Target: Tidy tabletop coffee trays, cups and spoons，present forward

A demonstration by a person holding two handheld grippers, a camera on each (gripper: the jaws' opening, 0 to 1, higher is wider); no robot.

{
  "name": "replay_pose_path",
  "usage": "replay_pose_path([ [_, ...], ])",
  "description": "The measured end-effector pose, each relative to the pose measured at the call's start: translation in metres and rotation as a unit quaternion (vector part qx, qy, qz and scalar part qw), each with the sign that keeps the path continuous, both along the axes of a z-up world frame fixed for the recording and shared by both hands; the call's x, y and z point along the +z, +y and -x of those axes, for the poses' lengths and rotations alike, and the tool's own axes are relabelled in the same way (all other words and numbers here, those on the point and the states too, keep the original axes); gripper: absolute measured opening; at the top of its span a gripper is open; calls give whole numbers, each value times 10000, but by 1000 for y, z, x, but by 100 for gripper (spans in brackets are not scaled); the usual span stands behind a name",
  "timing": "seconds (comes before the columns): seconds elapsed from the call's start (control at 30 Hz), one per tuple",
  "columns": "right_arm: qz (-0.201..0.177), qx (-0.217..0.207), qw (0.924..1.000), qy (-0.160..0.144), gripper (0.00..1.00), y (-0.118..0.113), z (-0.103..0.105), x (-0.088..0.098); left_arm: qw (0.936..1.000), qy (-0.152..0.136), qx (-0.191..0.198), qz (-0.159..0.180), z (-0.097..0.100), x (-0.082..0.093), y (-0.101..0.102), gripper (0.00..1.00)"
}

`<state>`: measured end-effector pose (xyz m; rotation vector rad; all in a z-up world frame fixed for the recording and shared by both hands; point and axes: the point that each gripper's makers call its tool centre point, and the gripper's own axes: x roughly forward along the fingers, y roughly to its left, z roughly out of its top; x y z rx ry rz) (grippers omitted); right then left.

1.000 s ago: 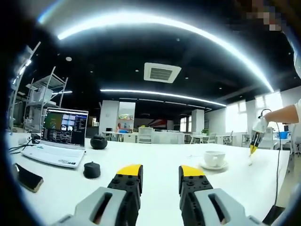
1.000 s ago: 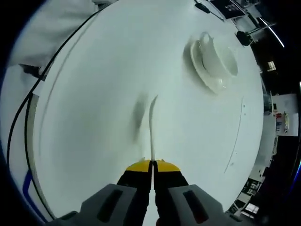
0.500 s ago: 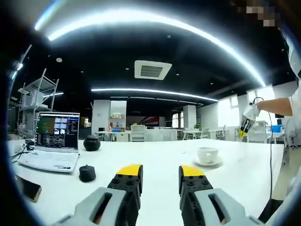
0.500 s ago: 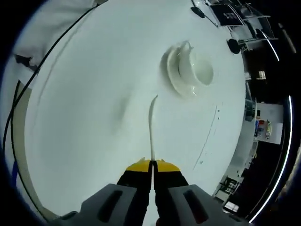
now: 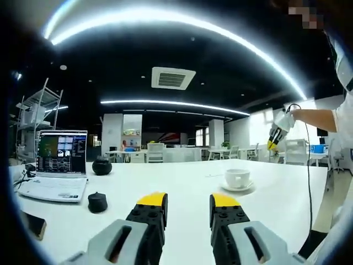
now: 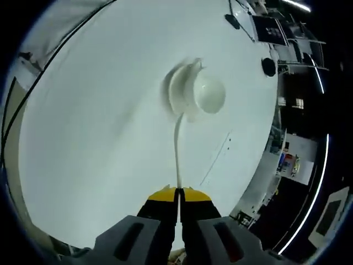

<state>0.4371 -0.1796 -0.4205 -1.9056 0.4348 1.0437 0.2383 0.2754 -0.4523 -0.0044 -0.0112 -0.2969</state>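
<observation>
So the right gripper [image 6: 178, 191] has its yellow-tipped jaws pinched together on the handle end of a thin white spoon [image 6: 177, 144], low in the middle of the right gripper view. The spoon runs straight up the frame from there, and its far end overlaps the edge of the saucer [image 6: 177, 98] in the picture; can't tell if it's actually touching or just above it. The white cup [image 6: 208, 95] sits on that saucer, upper middle of the frame, on the plain white table [image 6: 99, 143]. Couple of small dark things near the top right edge of the table, too small to make out.

The left gripper [image 5: 188, 200] sits at the bottom centre of the left gripper view, jaws apart with nothing between them, low over the tabletop [image 5: 182, 185]. Past them, right of centre, there's the cup [image 5: 236, 177] on its saucer [image 5: 238, 188]. Above and to the right of that, a person's arm [image 5: 317, 116] reaches in from the right edge holding the other gripper [image 5: 277, 127] up off the table. Over on the left: an open laptop [image 5: 55, 165], a small black round object [image 5: 97, 201] in front of it, another dark round thing [image 5: 101, 165] further back, and a phone [image 5: 34, 225] near the lower left edge.
</observation>
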Motion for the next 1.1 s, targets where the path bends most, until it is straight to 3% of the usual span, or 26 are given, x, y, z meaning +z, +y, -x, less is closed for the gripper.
replay_pose_path([
  [0.07,85,128,9995,-289,3,8,-8,7,10000,25,-33,23,0,-1,-1,32],
  [0.13,129,215,9990,-363,3,14,-12,8,10000,43,-62,36,1,-1,-2,32],
  [0.27,214,491,9942,-932,3,33,-20,21,9999,42,-105,49,2,-1,-5,32],
  [0.3,209,477,9945,-913,3,36,-19,20,9999,42,-113,53,2,-1,-5,32],
  [0.47,377,742,9867,-1395,3,48,-29,22,9998,65,-170,53,1,-1,-10,32],
  [0.8,600,1185,9721,-1936,3,86,-32,21,9996,71,-255,18,2,1,-16,32],
  [1.1,895,1458,9597,-2232,3,114,-34,3,9997,44,-249,45,5,2,-18,32],
])
